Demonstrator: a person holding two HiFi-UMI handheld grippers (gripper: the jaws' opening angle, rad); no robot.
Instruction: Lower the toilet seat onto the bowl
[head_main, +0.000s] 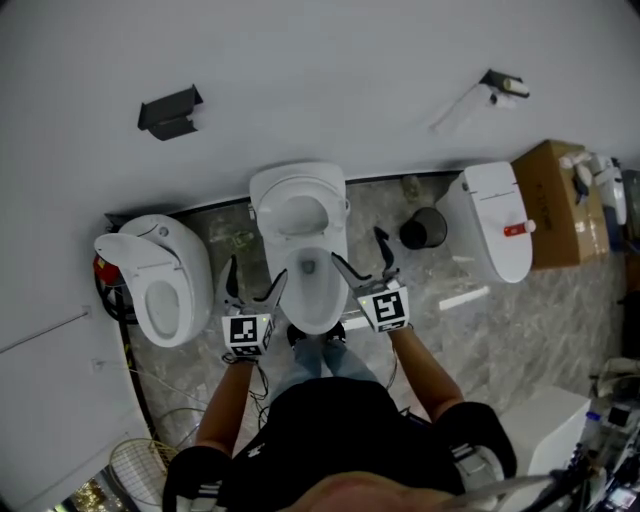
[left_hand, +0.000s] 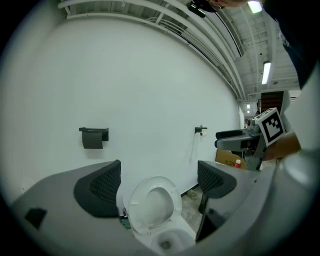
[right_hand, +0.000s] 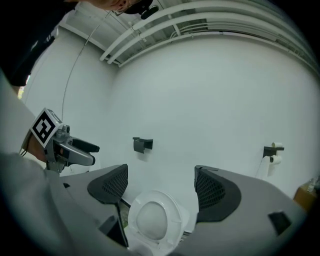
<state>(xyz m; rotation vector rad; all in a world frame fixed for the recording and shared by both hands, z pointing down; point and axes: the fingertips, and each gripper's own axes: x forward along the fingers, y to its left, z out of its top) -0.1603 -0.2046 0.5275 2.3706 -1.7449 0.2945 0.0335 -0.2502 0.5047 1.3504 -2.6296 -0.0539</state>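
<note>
A white toilet stands against the white wall, its bowl (head_main: 313, 285) open toward me. The seat (head_main: 299, 213) (left_hand: 152, 205) (right_hand: 151, 219) is raised upright, leaning back with the lid behind it. My left gripper (head_main: 252, 283) (left_hand: 159, 182) hovers open at the bowl's left rim, nothing between its jaws. My right gripper (head_main: 362, 262) (right_hand: 161, 186) hovers open at the bowl's right rim, also holding nothing. Both point at the raised seat from short of it, not touching.
A second toilet (head_main: 160, 275) sits to the left and a closed one (head_main: 495, 220) to the right. A black bin (head_main: 424, 228) stands between the middle and right toilets. A cardboard box (head_main: 560, 200) is at far right. A black paper holder (head_main: 170, 112) hangs on the wall.
</note>
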